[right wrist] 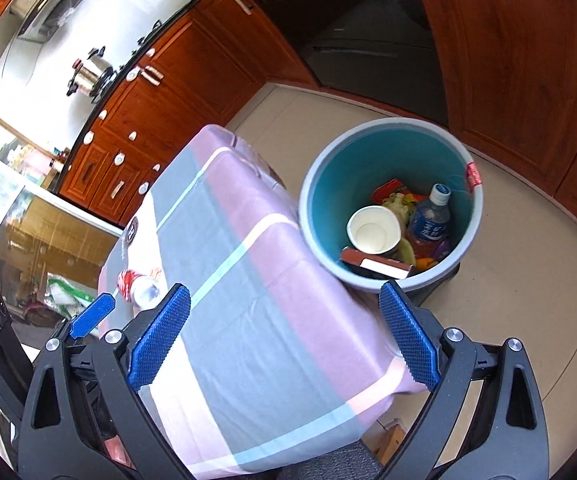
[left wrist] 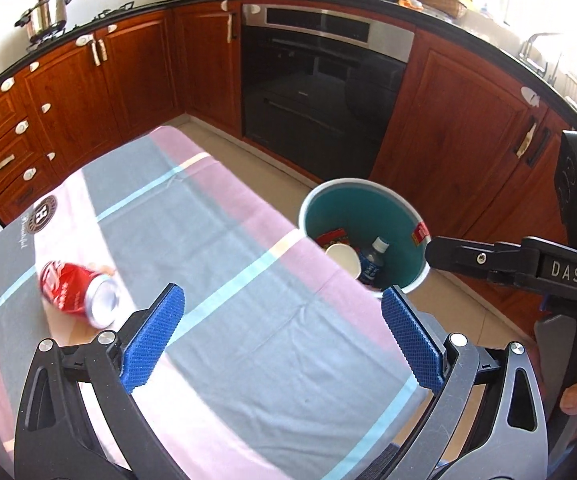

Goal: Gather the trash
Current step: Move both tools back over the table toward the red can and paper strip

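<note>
L gripper (left wrist: 282, 334) nearest the lens, blue pads (left wrist: 154, 338) wide apart, nothing between them, hanging over the near part of the table. R gripper (right wrist: 284, 334) same: jaws spread wide, empty, over the table's near right corner w/ its right finger by the bin rim. In the left wrist view the R gripper's black body juts in from the right, tip just beside the bin.

Table (left wrist: 224, 216), biggest thing, covered w/ pink/grey cloth w/ pale blue stripes, runs from near to far-left.

Bin (right wrist: 392, 204), round, grey rim, teal inside, stands on the floor touching the table's right edge. Inside: white paper cup (right wrist: 372, 232) on its side, blue-label bottle (right wrist: 428, 220), a brown box (right wrist: 376, 266) at the near wall, red wrapper (right wrist: 392, 190) at the far side.

Red can (left wrist: 80, 294) lies on its side on the cloth, near-left part of the table, silver end toward the L gripper, just left of the left pad, not touching.

Behind: wood cabinets (left wrist: 100, 92), black oven (left wrist: 320, 92) far centre.
</note>
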Demonstrator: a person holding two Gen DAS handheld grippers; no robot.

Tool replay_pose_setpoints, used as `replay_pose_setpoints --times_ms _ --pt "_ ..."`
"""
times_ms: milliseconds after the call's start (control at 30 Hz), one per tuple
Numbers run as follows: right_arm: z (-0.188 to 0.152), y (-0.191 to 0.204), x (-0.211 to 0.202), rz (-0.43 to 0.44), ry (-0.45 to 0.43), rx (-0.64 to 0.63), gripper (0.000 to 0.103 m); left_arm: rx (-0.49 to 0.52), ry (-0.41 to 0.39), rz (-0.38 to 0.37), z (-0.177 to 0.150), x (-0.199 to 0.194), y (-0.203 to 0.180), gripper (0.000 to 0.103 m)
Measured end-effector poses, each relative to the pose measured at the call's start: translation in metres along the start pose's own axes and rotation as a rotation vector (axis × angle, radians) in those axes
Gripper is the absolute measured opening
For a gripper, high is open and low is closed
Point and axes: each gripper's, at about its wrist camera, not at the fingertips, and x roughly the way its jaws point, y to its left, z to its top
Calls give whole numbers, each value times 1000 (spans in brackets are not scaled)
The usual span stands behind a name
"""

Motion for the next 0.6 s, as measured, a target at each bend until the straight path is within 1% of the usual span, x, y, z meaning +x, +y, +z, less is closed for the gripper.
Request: replay_pose_setpoints --times_ms 100,267,467,600 --pt "-9 24 9 -1 32 -48 91 -44 7 4 -13 -8 27 99" --pt "-22 73 35 5 109 -154 91 -154 28 8 -38 -17 92 99" --pt "-40 142 82 28 225 -324 91 -272 67 42 -72 -20 175 99" --pt "-54 188 118 39 304 -453 91 -334 101 55 -90 -17 216 99"
